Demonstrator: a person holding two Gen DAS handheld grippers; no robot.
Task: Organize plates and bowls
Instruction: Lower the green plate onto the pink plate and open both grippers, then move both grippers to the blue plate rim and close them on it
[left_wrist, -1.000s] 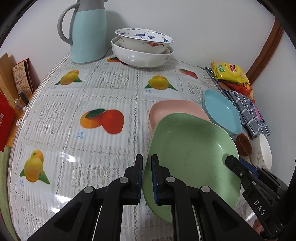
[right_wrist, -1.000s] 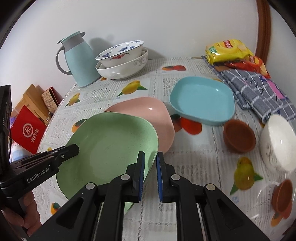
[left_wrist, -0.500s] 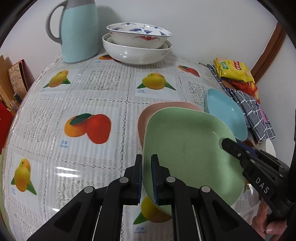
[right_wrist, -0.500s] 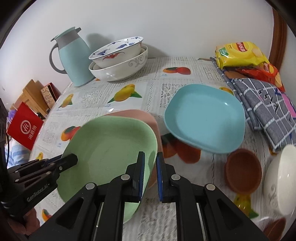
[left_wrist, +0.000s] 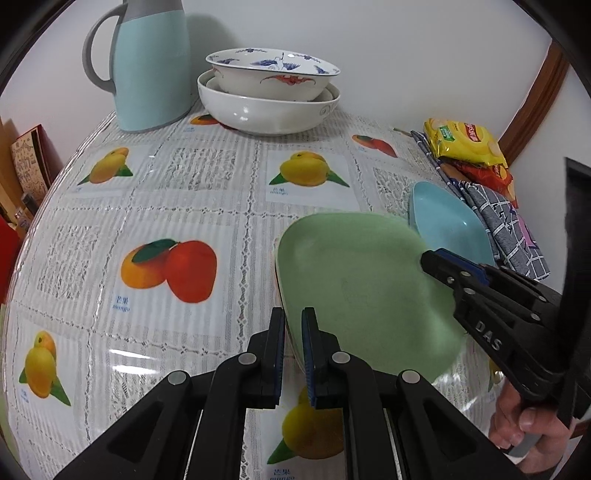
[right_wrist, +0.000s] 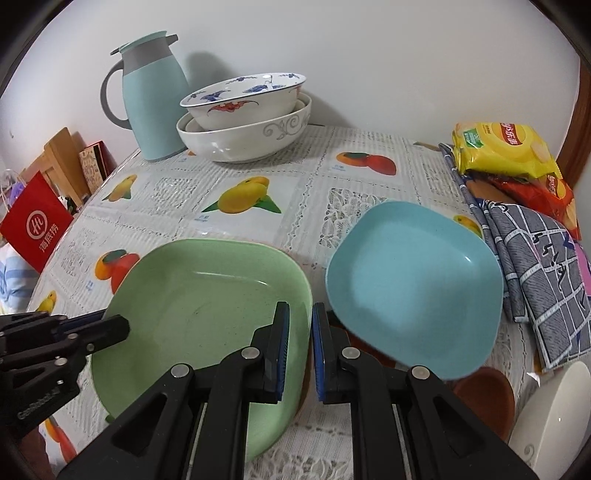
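A green square plate (left_wrist: 362, 280) (right_wrist: 199, 310) is held by both grippers. My left gripper (left_wrist: 293, 343) is shut on its near-left rim. My right gripper (right_wrist: 301, 339) is shut on its right rim and also shows in the left wrist view (left_wrist: 439, 262). The green plate now covers the pink plate; only a thin pale edge (left_wrist: 275, 254) shows under it. A blue square plate (right_wrist: 413, 284) (left_wrist: 447, 221) lies just to the right. Two stacked large bowls (left_wrist: 267, 92) (right_wrist: 245, 118) stand at the back.
A light blue jug (left_wrist: 147, 62) (right_wrist: 151, 96) stands beside the bowls. Snack bags (right_wrist: 506, 147) and a checked cloth (right_wrist: 535, 251) lie at the right. A brown small bowl (right_wrist: 487, 398) and a white bowl (right_wrist: 550, 417) sit near right. Boxes and a red bag (right_wrist: 33, 225) are beyond the left edge.
Both grippers carried the green plate forward over the pink plate, which is now almost fully hidden under it. Both stayed shut on its rim.
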